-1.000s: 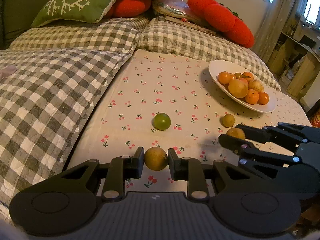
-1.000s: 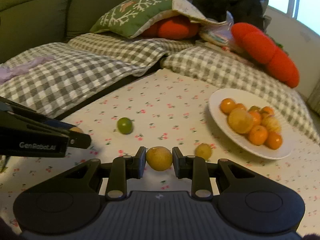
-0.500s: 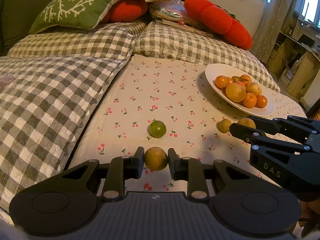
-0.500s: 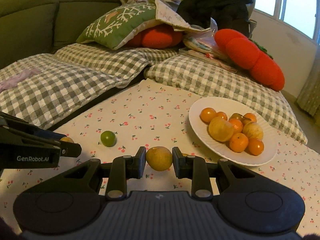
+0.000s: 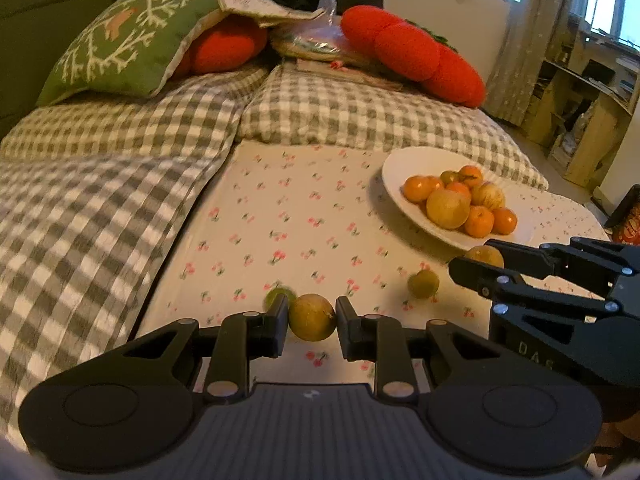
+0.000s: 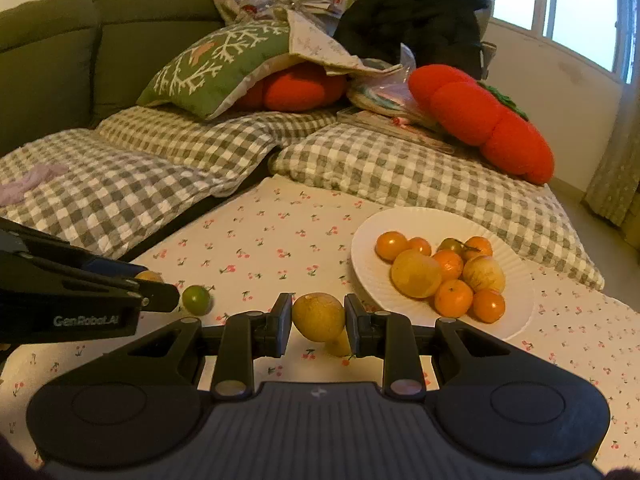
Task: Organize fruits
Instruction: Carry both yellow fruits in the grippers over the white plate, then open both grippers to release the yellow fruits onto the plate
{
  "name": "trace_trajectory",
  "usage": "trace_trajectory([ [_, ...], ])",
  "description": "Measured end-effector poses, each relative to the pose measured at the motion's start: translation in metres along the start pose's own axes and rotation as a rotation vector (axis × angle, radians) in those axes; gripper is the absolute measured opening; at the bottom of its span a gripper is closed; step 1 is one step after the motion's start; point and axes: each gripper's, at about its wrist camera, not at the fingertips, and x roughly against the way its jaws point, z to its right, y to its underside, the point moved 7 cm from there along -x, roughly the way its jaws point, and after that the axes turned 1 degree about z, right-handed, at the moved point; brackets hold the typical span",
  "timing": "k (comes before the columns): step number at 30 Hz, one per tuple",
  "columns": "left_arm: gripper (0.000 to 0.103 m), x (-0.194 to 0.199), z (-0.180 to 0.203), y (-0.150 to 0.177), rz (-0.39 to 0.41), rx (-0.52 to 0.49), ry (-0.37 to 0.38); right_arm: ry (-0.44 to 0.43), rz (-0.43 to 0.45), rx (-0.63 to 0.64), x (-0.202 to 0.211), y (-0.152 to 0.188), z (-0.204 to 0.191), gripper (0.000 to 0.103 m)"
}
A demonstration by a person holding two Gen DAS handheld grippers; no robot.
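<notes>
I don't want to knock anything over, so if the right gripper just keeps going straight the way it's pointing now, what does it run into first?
The right gripper, shut on a yellow fruit, points down toward the cherry-print cloth. Probably the small yellow fruit lying just beyond comes first, with the white plate slightly to the right; depth is unclear.

- "GenRobot.AI" in pale letters on the side of the left gripper (image 6: 92, 300), read in the right wrist view.
- "DAS" in faint grey letters on the side of the right gripper (image 5: 480, 262), in the left wrist view; the letters run on out of sight behind the left gripper's body, so the rest cannot be read.
- A red packet (image 5: 628, 224) at the right edge of the left wrist view bears print, too blurred to read.
</notes>
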Motion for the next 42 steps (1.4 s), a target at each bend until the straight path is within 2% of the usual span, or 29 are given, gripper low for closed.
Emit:
trace_trajectory([
  [3,0.018,-0.003,0.009,-0.01,0.017,-0.017,0.01,0.004,0.011,-0.029,0.002,-0.005,0.013,0.025],
  [7,0.018,-0.008,0.02,-0.027,0.041,-0.022,0.034,0.023,0.029,-0.112,0.007,-0.016,0.049,0.025],
  [13,0.018,-0.026,0.036,-0.055,0.061,-0.016,0.075,0.027,0.043,-0.32,0.012,-0.025,0.118,0.025],
  [18,0.018,-0.051,0.06,-0.074,0.05,-0.006,0.134,0.022,0.024,-0.443,0.001,-0.018,0.148,0.025],
  [24,0.018,-0.083,0.083,-0.091,0.017,0.043,0.206,-0.008,-0.004,-0.528,-0.021,-0.012,0.168,0.025],
  [32,0.018,-0.126,0.11,-0.112,0.019,0.017,0.222,-0.095,-0.055,-0.604,-0.051,-0.006,0.177,0.025],
  [42,0.018,-0.165,0.119,-0.118,0.015,-0.01,0.195,-0.108,-0.08,-0.545,-0.074,-0.009,0.164,0.025],
])
